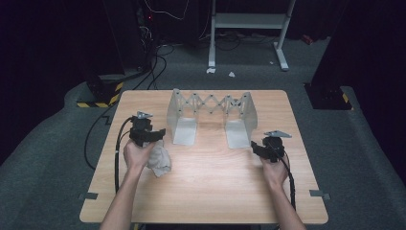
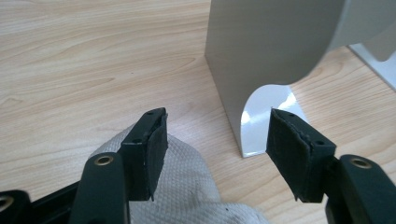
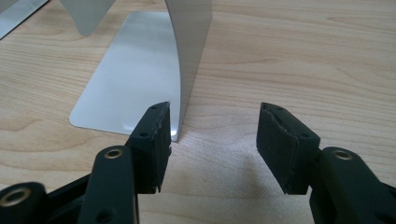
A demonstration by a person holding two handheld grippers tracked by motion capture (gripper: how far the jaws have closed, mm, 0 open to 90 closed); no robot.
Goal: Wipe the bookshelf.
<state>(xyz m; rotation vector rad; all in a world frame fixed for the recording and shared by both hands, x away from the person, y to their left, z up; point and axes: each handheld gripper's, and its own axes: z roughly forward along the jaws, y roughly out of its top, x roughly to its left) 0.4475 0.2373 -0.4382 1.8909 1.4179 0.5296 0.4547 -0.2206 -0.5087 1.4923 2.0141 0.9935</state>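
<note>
Rack: the grey metal expanding rack [image 1: 210, 117] stands at the far middle of my table [image 1: 206, 191], two end panels joined by a scissor lattice, each panel with a flat foot toward me.
Handling: I judge it stiff thin sheet, light, smooth and a bit slippery; the lattice should slide in or out when pushed.
Where to hold: the upright edge of each end panel, low near the foot, one panel per side.
Left gripper [image 2: 215, 154]: jaws apart, nothing between them, just beside the left panel.
Right gripper [image 3: 212, 144]: jaws apart, empty, the right panel's edge just ahead.
Cloth [image 1: 160, 160]: crumpled white, under my left hand.
</note>
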